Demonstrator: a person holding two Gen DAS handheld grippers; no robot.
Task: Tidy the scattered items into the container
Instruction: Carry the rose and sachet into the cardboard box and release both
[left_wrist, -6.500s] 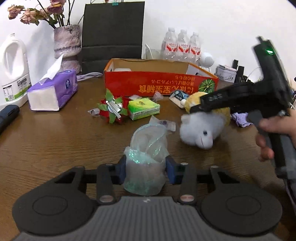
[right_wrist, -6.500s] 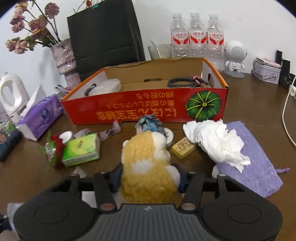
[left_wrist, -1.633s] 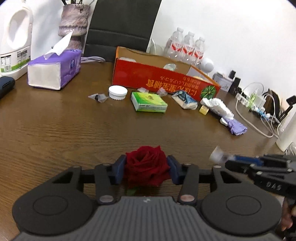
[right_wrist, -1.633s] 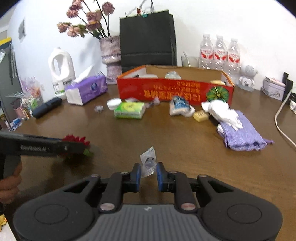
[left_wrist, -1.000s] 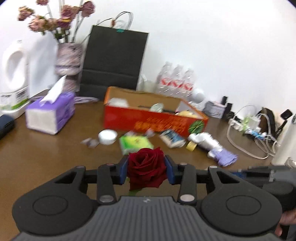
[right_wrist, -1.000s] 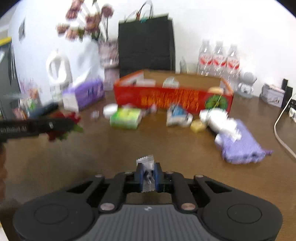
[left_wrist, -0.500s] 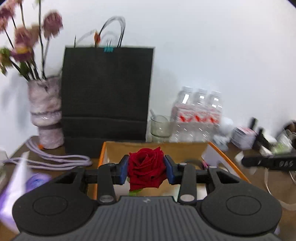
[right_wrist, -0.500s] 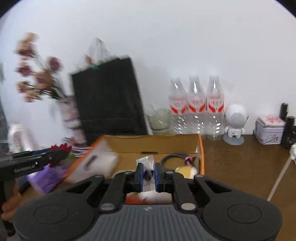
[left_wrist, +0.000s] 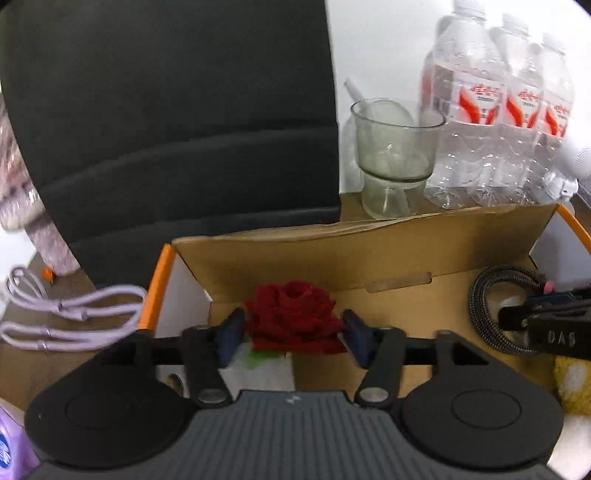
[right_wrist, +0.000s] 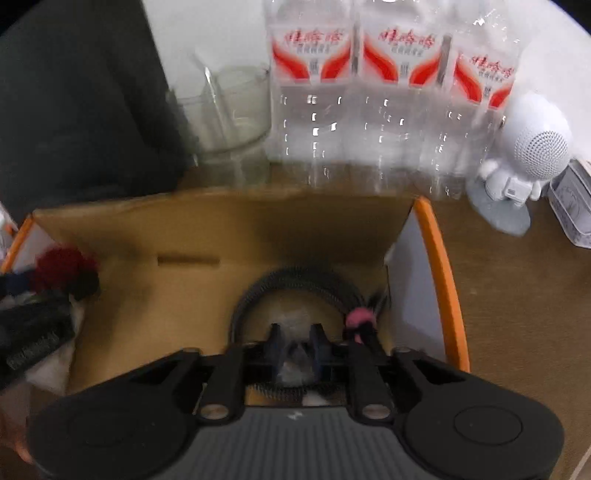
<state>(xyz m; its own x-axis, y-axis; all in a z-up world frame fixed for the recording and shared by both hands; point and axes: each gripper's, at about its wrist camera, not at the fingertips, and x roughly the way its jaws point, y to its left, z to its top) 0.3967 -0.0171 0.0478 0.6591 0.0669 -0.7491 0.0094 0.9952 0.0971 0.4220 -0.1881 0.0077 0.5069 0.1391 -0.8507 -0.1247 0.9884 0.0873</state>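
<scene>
My left gripper (left_wrist: 293, 332) is shut on a red rose (left_wrist: 293, 314) and holds it over the left end of the open cardboard box (left_wrist: 332, 258), inside its orange rim. My right gripper (right_wrist: 297, 345) is shut on a small clear wrapper (right_wrist: 295, 360) over the right end of the same box (right_wrist: 221, 229), above a coiled black cable (right_wrist: 295, 280). The rose (right_wrist: 62, 267) and the left gripper show at the left of the right wrist view. The right gripper's tip (left_wrist: 517, 321) shows at the right of the left wrist view.
Behind the box stand a black paper bag (left_wrist: 166, 110), a glass cup (left_wrist: 393, 147) and three water bottles (left_wrist: 498, 103). A white robot-shaped speaker (right_wrist: 524, 158) stands to the right. A lilac cable (left_wrist: 66, 314) lies left of the box. A yellow plush (left_wrist: 572, 376) lies in the box.
Both grippers have moved forward and down over the box, the rose at its left end, the wrapper at its right end. Both stay shut on their items.
</scene>
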